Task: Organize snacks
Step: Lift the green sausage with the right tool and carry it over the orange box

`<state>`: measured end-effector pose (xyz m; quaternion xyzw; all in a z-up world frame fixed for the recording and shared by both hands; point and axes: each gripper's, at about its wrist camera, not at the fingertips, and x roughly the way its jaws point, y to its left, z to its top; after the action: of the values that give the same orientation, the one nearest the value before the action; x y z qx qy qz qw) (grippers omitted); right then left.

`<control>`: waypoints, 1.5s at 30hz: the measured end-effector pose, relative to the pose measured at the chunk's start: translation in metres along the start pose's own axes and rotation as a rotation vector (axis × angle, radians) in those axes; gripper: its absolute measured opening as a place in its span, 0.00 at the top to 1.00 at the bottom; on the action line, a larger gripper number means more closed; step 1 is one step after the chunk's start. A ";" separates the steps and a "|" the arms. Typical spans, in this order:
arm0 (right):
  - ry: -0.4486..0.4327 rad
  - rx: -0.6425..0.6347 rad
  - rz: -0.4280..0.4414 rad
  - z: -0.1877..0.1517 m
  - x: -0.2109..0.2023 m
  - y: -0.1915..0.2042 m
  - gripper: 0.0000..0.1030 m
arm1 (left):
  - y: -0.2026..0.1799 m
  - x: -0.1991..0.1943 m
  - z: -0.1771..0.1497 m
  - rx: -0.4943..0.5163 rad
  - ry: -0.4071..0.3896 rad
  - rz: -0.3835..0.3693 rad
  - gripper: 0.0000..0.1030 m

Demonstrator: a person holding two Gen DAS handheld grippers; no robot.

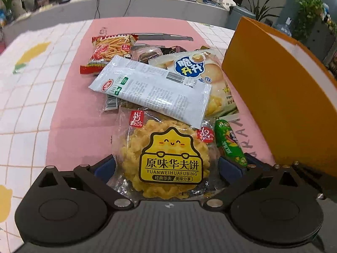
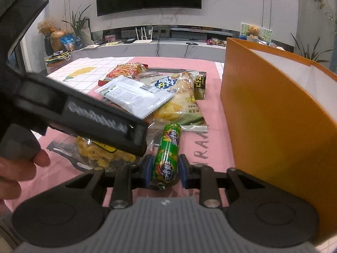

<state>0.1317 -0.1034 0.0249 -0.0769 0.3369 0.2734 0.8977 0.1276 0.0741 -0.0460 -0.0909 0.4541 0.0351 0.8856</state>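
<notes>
- The left tool (image 1: pixel 167 166) stood wide open, its blue pads (image 1: pixel 105 167) either side of the waffle pack (image 1: pixel 166 158), not pressing it.
- The right tool (image 2: pixel 165 171) was narrowed around the green sausage (image 2: pixel 167 154), pads (image 2: pixel 148 169) at its sides; firm grip could not be confirmed.
- Both snacks lay on the pink counter (image 1: pixel 80 113), left of the orange box (image 2: pixel 273 126).
- Beyond the waffle pack lay a white packet (image 1: pixel 151 88), chip bag (image 1: pixel 202 71) and red stick bag (image 1: pixel 111 48).

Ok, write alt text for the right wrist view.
The right gripper has its blue pads on either side of a green sausage stick lying on a pink mat. An orange box stands to its right, a snack pile lies behind, and the left gripper crosses in front.
</notes>
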 end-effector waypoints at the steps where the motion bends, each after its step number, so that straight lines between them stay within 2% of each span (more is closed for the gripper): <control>1: 0.000 0.000 0.000 0.000 0.000 0.000 0.76 | -0.001 0.000 -0.001 0.005 -0.004 0.008 0.00; 6: -0.002 0.002 -0.003 0.000 0.000 -0.001 0.76 | 0.000 -0.006 -0.003 -0.008 -0.010 0.026 0.00; 7: -0.001 0.002 -0.003 0.000 0.000 -0.001 0.76 | 0.000 -0.007 -0.002 -0.015 -0.009 0.024 0.03; 10: 0.002 0.006 -0.002 0.000 0.000 -0.001 0.76 | 0.006 -0.012 -0.001 -0.061 0.000 -0.008 0.11; 14: 0.009 0.007 0.001 0.000 0.001 0.000 0.72 | 0.020 -0.017 -0.002 -0.120 0.009 -0.077 0.14; 19: 0.011 0.091 0.041 0.005 0.007 -0.009 0.68 | 0.041 -0.022 -0.003 -0.227 0.026 -0.157 0.17; 22: 0.002 0.081 0.045 0.006 0.010 -0.010 0.79 | 0.051 -0.024 -0.003 -0.276 0.031 -0.187 0.17; 25: -0.009 0.027 0.032 0.003 0.009 -0.004 0.79 | 0.057 -0.027 -0.003 -0.313 0.035 -0.225 0.17; 31: -0.037 0.043 0.050 0.003 0.000 -0.002 0.80 | 0.062 -0.047 -0.006 -0.323 -0.017 -0.297 0.17; 37: -0.072 0.070 0.094 0.016 -0.017 -0.001 0.80 | 0.065 -0.070 -0.007 -0.343 -0.077 -0.335 0.17; 45: -0.083 0.135 0.162 0.036 -0.044 -0.007 0.80 | 0.067 -0.085 -0.003 -0.395 -0.116 -0.369 0.17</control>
<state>0.1282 -0.1173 0.0806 0.0225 0.3223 0.3250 0.8888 0.0658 0.1408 0.0130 -0.3411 0.3627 -0.0337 0.8666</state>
